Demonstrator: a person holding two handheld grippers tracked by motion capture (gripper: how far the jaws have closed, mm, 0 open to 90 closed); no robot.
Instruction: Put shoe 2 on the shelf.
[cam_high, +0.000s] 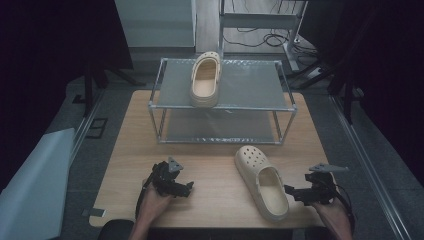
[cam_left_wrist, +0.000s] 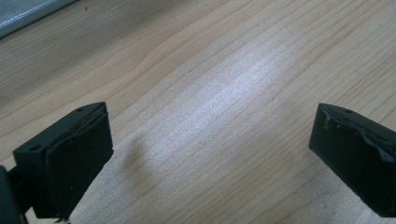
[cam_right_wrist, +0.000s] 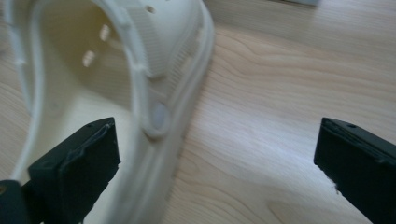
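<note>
Here the right hand-held gripper (cam_high: 295, 190) sits with its jaws wide apart at the heel-side wall of the cream clog (cam_high: 262, 182), which lies on the desk (cam_high: 210, 160) at about five o'clock from the wire rack (cam_high: 222, 106); a shallow bite on that soft rim could slip or tip the shoe. Its long axis runs roughly eleven to five, toe toward the rack. The left hand-held gripper (cam_high: 186, 189) hangs open over bare wood.
</note>
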